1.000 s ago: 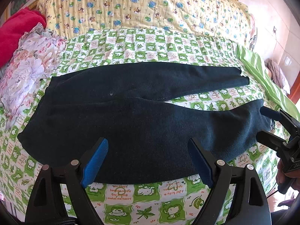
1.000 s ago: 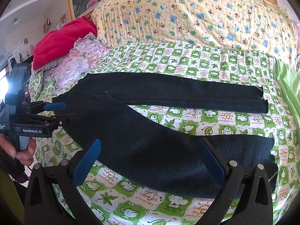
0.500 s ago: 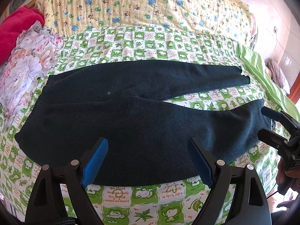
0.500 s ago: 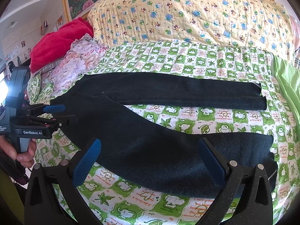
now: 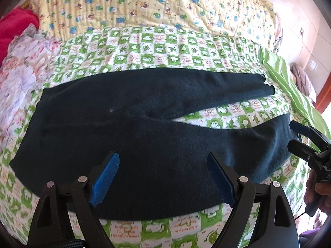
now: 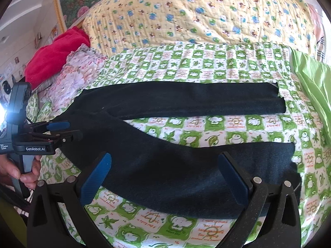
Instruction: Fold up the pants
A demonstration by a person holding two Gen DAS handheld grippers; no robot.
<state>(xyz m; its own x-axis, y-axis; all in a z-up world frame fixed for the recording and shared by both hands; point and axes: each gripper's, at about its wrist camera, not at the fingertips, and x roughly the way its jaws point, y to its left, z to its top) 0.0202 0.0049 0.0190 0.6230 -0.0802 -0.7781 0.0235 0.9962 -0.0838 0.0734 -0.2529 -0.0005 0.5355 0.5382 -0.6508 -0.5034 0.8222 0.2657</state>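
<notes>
lying flat, unfolded: dark pants on the green checked sheet

spreading across the green checked sheet [image 5: 157,47] is a pair of dark pants [image 5: 144,144], laid out flat with the waist toward the flowered cloth [image 5: 22,70] and the two legs running away from it. the legs part into a narrow v, so a wedge of sheet shows between them. the far leg lies straight and ends in a squared cuff near the bright green cloth [image 5: 289,82]; the near leg curves along the sheet's front edge.

the left gripper [image 5: 163,177] sits low over the near leg, close to the waist half of the pants, its blue-padded fingers [image 5: 105,177] spread wide apart with nothing between them. whether the tips touch the fabric cannot be told. seen from the other camera, it sits at the waist end, a hand [image 6: 22,171] wrapped around its handle.

the right gripper [image 6: 163,175] is over the cuff half of the near leg, fingers [image 6: 233,177] likewise wide apart and holding nothing. from the left camera its tips sit just beside the near leg's cuff.

beyond the sheet lies a yellow quilt [image 5: 155,6] printed with small animals. a red cloth [image 6: 53,55] is bunched behind the flowered cloth, past the waist end of the pants.
</notes>
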